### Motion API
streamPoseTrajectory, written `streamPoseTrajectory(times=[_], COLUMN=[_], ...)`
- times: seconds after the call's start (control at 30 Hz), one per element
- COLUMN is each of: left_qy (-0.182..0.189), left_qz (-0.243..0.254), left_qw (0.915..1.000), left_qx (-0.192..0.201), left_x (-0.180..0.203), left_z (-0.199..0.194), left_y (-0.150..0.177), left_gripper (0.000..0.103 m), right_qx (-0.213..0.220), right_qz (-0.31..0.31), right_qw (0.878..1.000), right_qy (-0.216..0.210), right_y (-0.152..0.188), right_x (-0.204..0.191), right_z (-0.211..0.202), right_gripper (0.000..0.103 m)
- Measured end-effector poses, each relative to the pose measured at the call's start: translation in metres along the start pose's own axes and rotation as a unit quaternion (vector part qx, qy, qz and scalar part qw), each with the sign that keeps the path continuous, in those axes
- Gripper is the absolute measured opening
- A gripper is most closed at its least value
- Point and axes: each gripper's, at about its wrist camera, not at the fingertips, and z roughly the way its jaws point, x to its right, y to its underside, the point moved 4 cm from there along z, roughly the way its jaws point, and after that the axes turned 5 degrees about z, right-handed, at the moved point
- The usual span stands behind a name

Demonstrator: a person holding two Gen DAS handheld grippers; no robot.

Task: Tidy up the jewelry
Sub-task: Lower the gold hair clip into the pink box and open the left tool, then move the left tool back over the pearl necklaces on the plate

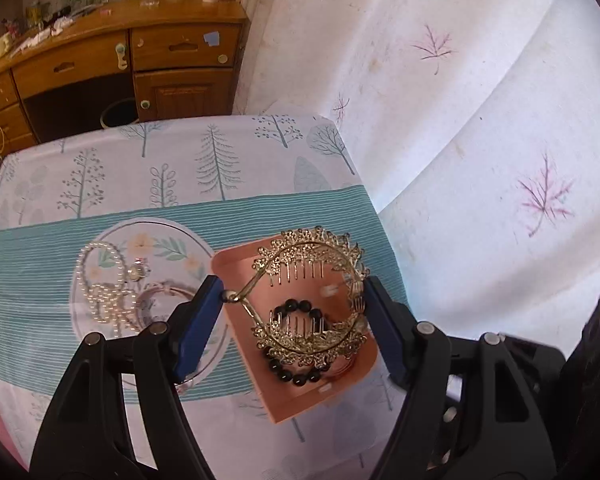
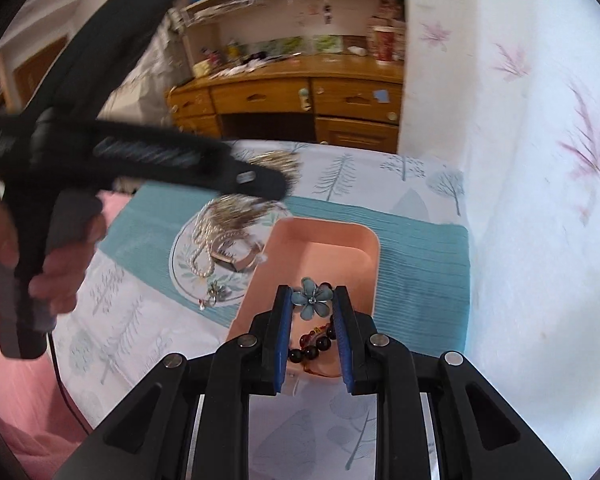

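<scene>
My left gripper (image 1: 294, 304) is shut on a gold filigree hair comb ring (image 1: 312, 300), pinched across its width, and holds it above the pink tray (image 1: 236, 264). A black bead bracelet (image 1: 296, 376) lies in the tray beneath. My right gripper (image 2: 312, 300) is shut on a blue flower ornament (image 2: 311, 298) over the near end of the pink tray (image 2: 332, 240), above the black bead bracelet (image 2: 312, 350). A pearl necklace (image 1: 100, 292) lies on a round floral plate (image 1: 160, 232). The plate (image 2: 180, 264) and pearls (image 2: 202, 240) also show in the right wrist view.
The table has a tree-print and teal striped cloth (image 1: 180, 160). A white leaf-print curtain (image 1: 460, 120) hangs to the right. A cluttered wooden desk (image 1: 140, 48) stands behind. The left gripper's body and the hand holding it (image 2: 60, 184) cross the right view's upper left.
</scene>
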Motion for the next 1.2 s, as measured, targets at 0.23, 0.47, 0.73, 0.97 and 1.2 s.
streamPoseTrajectory(times=[0.23,0.47,0.73,0.97,1.2], left_qy=[-0.001,-0.022,-0.074,-0.141,-0.155], left_qz=[-0.007,-0.050,-0.127,-0.121,-0.120], left_qw=[0.9997,0.9985,0.9890,0.9808,0.9766], left_qx=[-0.022,0.001,-0.021,-0.060,-0.088], left_x=[0.000,-0.031,-0.089,-0.136,-0.177], left_z=[0.022,-0.004,-0.034,-0.069,-0.103], left_y=[0.002,0.015,0.093,0.167,0.212], left_gripper=[0.069,0.071,0.071,0.071,0.071], right_qx=[-0.027,-0.027,-0.101,-0.166,-0.192], right_qz=[-0.037,0.013,0.155,0.306,0.375], right_qw=[0.999,0.999,0.983,0.937,0.907], right_qy=[0.006,0.018,0.008,-0.022,-0.017], right_y=[0.003,0.005,0.031,0.074,0.103], right_x=[-0.014,-0.004,0.011,0.005,-0.033], right_z=[0.017,0.018,0.038,0.059,0.072], right_gripper=[0.077,0.085,0.086,0.086,0.086])
